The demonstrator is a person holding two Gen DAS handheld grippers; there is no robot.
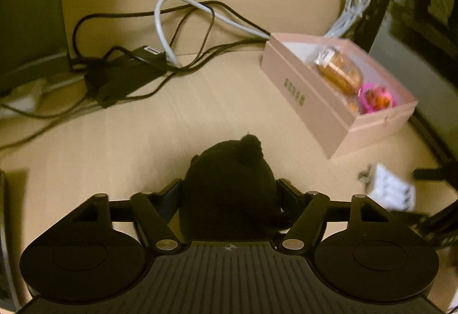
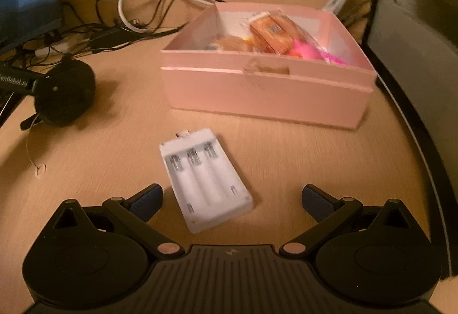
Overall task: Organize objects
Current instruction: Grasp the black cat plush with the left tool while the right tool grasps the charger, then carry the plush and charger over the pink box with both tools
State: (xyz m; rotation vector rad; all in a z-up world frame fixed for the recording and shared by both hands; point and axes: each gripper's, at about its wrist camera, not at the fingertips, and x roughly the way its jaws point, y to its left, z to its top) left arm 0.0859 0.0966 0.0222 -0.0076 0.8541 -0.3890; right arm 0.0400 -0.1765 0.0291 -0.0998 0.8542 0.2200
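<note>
Charger (image 2: 206,181) lies long-axis toward box (image 2: 266,90) between released right jaws; left jaws grasp plush (image 1: 229,193).

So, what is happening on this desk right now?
A person is tidying small things into an open pink cardboard box on a wooden desk. The left gripper holds a black plush toy between its fingers, not yet in the box. The right gripper is open and hovers over a white plastic battery holder lying on the desk. The box already holds an orange wrapped packet and a pink toy.
</note>
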